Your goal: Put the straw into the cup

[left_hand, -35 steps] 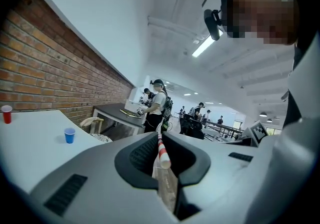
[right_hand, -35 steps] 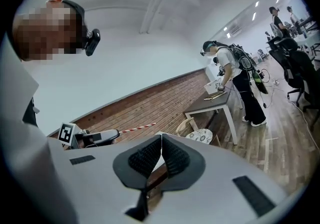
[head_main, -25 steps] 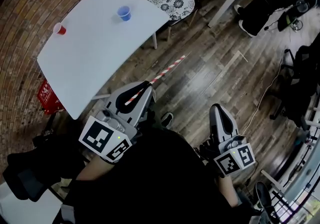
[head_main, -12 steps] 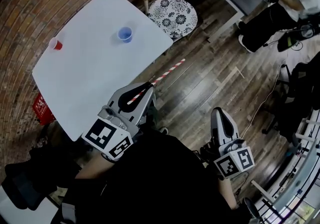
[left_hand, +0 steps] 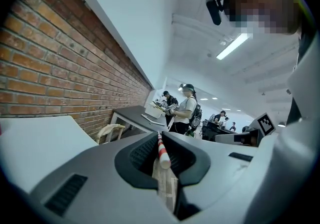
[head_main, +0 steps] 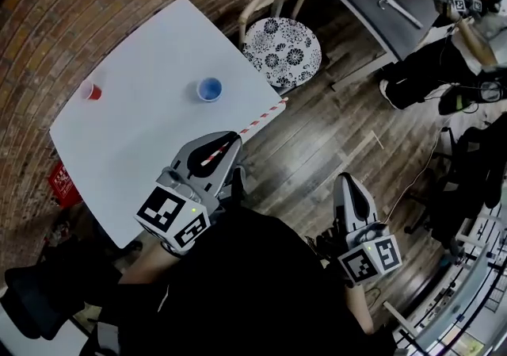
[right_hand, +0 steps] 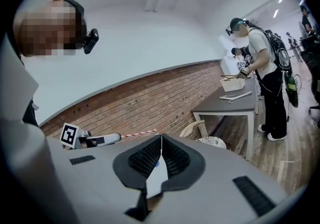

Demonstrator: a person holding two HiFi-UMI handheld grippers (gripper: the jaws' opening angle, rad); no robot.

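1. Straw [head_main: 245, 126]: red and white stripes.
2. Blue cup [head_main: 209, 89] at 11 o'clock.
3. Red cup [head_main: 92, 92] at 10 o'clock.
4. Table [head_main: 142, 148]: white.
5. Chair seat [head_main: 281, 44] at 12 o'clock: black-and-white floral.
6. Wall [head_main: 47, 21]: red-brown brick.
7. Floor [head_main: 333, 132]: dark wood planks.

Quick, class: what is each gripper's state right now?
Left gripper: closed on the red-and-white striped paper straw.
Right gripper: closed, holding nothing.

Head view dim, dark-cornered; gripper views brighter, edges bowed, ceiling strip light [left_hand: 232, 47] glaring.
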